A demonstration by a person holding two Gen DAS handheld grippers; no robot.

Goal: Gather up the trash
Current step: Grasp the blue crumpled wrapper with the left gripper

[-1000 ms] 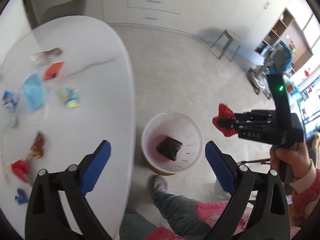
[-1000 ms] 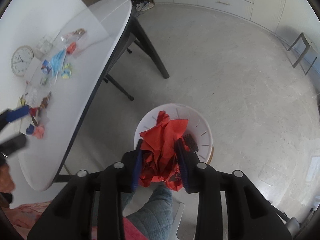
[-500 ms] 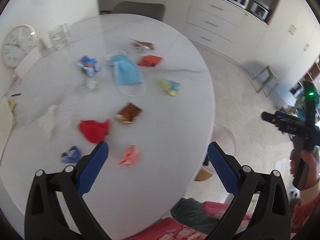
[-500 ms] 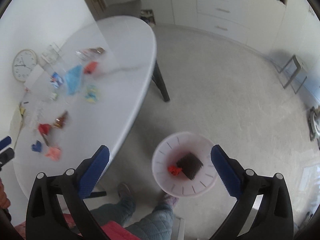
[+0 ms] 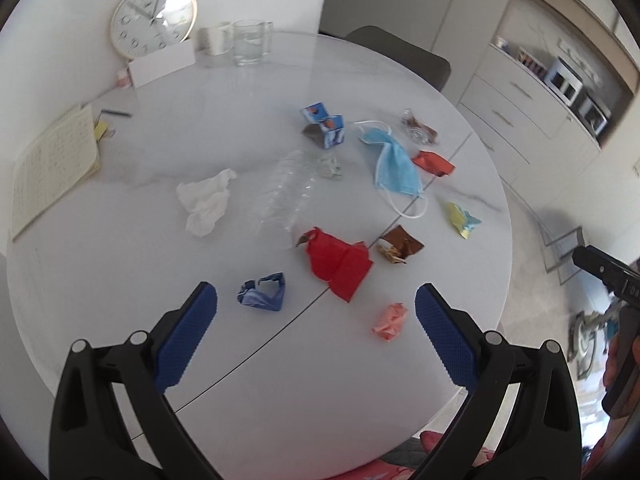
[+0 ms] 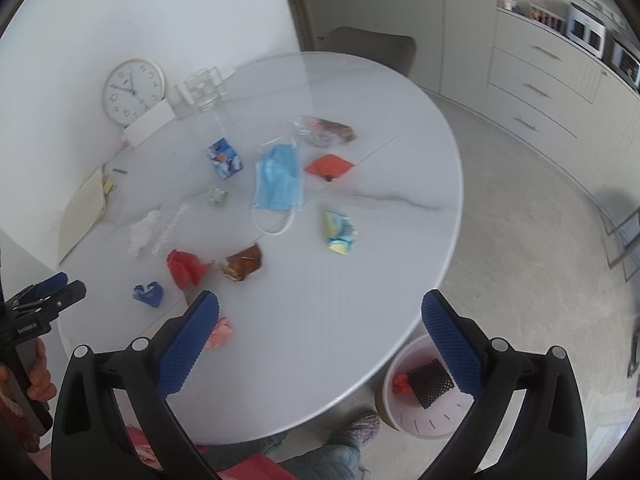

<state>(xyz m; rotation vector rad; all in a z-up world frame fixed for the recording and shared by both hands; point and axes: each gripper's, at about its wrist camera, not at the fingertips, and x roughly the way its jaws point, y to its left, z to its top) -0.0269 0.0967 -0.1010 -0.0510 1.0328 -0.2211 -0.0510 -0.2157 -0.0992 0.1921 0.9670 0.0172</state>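
Scattered trash lies on the round white table [image 5: 304, 384]: a red paper [image 5: 338, 264], a blue crumpled wrapper [image 5: 262, 293], a pink wad [image 5: 390, 322], a brown wrapper [image 5: 400, 246], a blue face mask [image 5: 394, 164] and a white tissue [image 5: 206, 200]. My left gripper [image 5: 316, 336] hangs open above the table's near part, nothing between its fingers. My right gripper [image 6: 320, 340] is open and empty over the table's near edge. The white bin [image 6: 420, 424] stands on the floor beside the table, holding a red scrap [image 6: 401, 383] and black mesh [image 6: 430, 380].
A wall clock [image 5: 154, 20], a glass [image 5: 252, 42], a mug [image 5: 216, 40] and a white box [image 5: 162, 66] stand at the table's far side. A notebook [image 5: 52, 160] lies at the left. A grey chair [image 6: 370, 48] sits behind. A person's legs and slipper [image 6: 362, 426] are beside the bin.
My right gripper opened and dropped the red scrap into the bin, then rose and swung toward the table. My left gripper swung from over the bin to over the table's trash.
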